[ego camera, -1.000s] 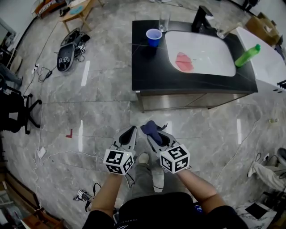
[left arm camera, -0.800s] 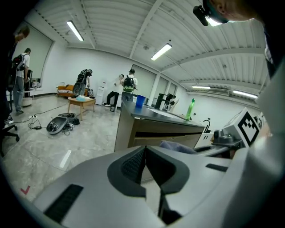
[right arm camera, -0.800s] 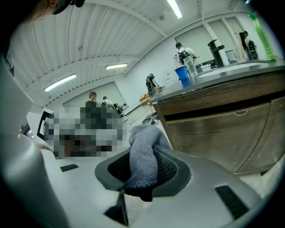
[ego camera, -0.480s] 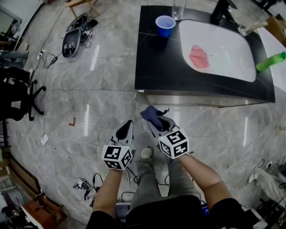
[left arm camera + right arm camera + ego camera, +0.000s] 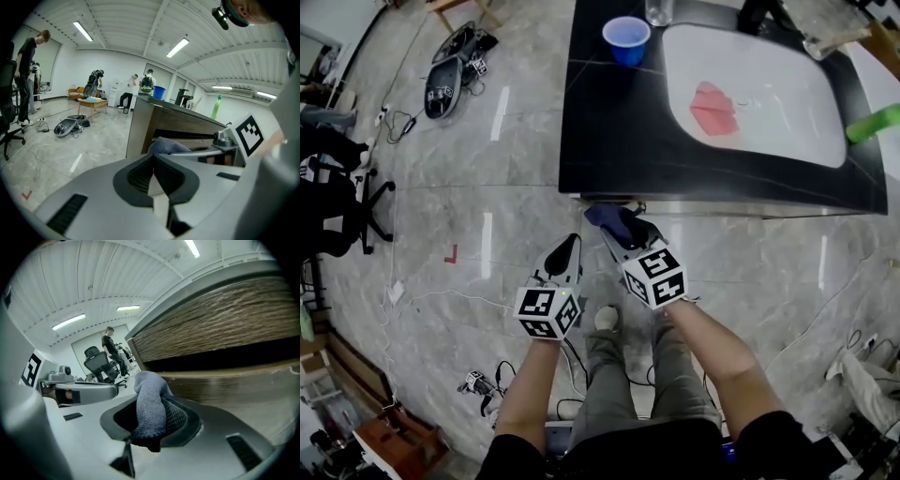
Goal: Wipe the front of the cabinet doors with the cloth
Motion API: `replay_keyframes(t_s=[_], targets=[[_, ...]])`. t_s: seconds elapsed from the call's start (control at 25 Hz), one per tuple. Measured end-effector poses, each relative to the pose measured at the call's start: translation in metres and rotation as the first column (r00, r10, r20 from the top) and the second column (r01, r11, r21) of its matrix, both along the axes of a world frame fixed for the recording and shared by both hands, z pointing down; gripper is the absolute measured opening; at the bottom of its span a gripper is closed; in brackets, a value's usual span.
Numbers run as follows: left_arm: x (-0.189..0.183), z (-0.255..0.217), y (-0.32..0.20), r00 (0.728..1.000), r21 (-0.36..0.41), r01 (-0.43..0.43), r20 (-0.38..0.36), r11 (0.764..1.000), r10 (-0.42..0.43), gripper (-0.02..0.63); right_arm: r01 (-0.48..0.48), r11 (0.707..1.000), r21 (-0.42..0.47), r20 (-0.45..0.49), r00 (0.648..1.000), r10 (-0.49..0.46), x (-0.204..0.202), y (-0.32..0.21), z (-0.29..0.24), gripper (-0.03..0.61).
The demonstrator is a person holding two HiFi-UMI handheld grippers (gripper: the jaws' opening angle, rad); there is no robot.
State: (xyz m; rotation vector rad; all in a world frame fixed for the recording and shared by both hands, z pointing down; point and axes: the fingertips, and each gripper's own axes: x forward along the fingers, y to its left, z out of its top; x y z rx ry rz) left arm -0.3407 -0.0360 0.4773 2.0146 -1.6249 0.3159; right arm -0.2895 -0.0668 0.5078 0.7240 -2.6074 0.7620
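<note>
**A:** Where's the cloth?

**B:** The blue cloth (image 5: 612, 223) is pinched in the right gripper (image 5: 621, 232). Its jaws are closed on the cloth, and a bunched end pokes out past the tips. It sits just under the front edge of the black tabletop (image 5: 609, 141), near the left corner and close to the cabinet front (image 5: 225, 319). I cannot tell whether it touches the wood.

**A:** And the left gripper?

**B:** The left gripper (image 5: 565, 255) has its jaws pressed together with nothing between them. It is just beside the right one, farther from the cabinet, over the floor (image 5: 487, 206).

**A:** Room to move?

**B:** The grey floor lies open to the left of the cabinet and along its front to the right. An office chair (image 5: 337, 211) and cables (image 5: 398, 127) are well apart at the far left. The person's legs (image 5: 628, 375) stand right behind both grippers.

**A:** What's hard to see?

**B:** In the head view the cabinet front is only a thin strip under the tabletop's overhang. The right gripper view shows wood grain with a dark gap between an upper and a lower panel, but I cannot make out where one door ends. The green bottle (image 5: 874, 124) is cut off at the right border and the glass (image 5: 659, 11) at the top. The blue cup (image 5: 626, 40) and the pink rag (image 5: 712, 108) in the sink (image 5: 806, 141) show plainly.
</note>
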Motion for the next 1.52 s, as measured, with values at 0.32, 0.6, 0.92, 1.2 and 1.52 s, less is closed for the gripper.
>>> replay_keyframes(t_s=[0.32,0.6,0.92,1.2,1.52], targets=[[0.063,0.006,-0.02,0.996,-0.012,-0.086,-0.012,0.996,0.086,0.006,-0.106,0.994,0.009,0.01,0.994,0.106,0.09,-0.024,-0.002,0.114],[0.127,0.011,-0.037,0.986,-0.016,-0.168,-0.025,0.986,0.167,0.006,-0.194,0.981,0.021,0.001,0.981,0.194,0.161,-0.037,0.0,0.114],[0.196,0.013,-0.046,0.967,-0.01,-0.251,-0.045,0.968,0.251,0.006,-0.307,0.951,0.031,-0.02,0.951,0.308,0.244,-0.05,0.003,0.114],[0.227,0.016,-0.044,0.958,-0.009,-0.283,-0.043,0.959,0.282,0.006,-0.391,0.92,0.023,-0.018,0.92,0.392,0.292,-0.051,0.007,0.114],[0.221,0.016,-0.03,0.963,0.006,-0.269,-0.033,0.963,0.269,0.006,-0.374,0.927,-0.005,0.025,0.927,0.374,0.27,-0.014,0.0,0.114]])
